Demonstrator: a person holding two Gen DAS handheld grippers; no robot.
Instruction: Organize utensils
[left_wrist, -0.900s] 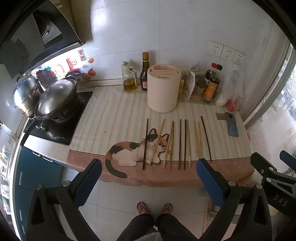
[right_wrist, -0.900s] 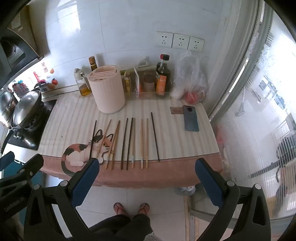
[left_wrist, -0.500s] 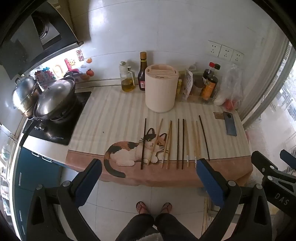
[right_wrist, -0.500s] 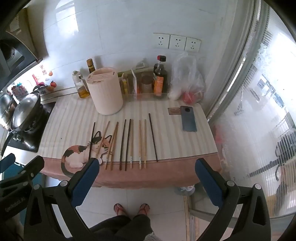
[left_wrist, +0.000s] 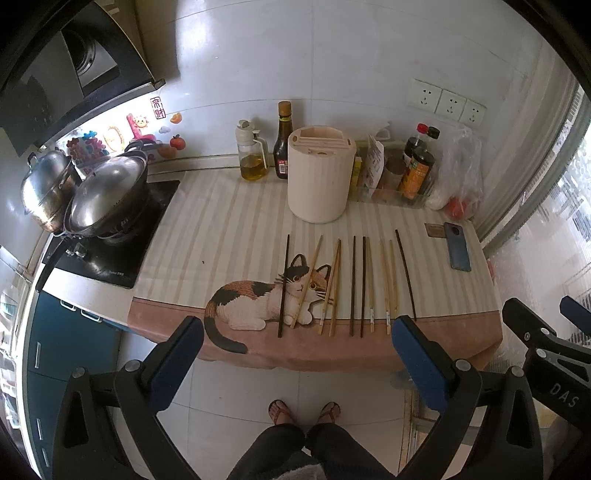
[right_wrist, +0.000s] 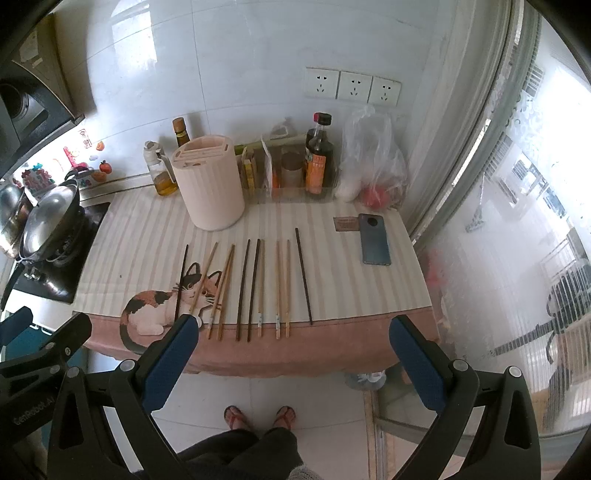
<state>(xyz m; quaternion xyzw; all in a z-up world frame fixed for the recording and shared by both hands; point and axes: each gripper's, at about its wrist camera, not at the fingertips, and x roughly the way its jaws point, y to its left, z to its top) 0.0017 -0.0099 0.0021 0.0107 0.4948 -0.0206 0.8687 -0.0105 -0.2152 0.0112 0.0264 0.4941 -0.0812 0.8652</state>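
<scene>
Counter's chopsticks (left_wrist: 354, 286) look nearer than before; left fingers (left_wrist: 177, 354) and right fingers (right_wrist: 168, 352) gape wide, empty.

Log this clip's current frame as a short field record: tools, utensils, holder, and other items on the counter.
left tool: open, holding nothing, held back from the counter edge
right tool: open, holding nothing, also short of the counter
chopsticks: ten loose sticks, dark and light wood mixed, in a rough row on the cat tablecloth
utensil holder: cream cylinder, upright behind the row, slots look empty
phone: flat, right of the chopsticks
oil bottle: by the wall
task progress: nothing sorted yet
</scene>
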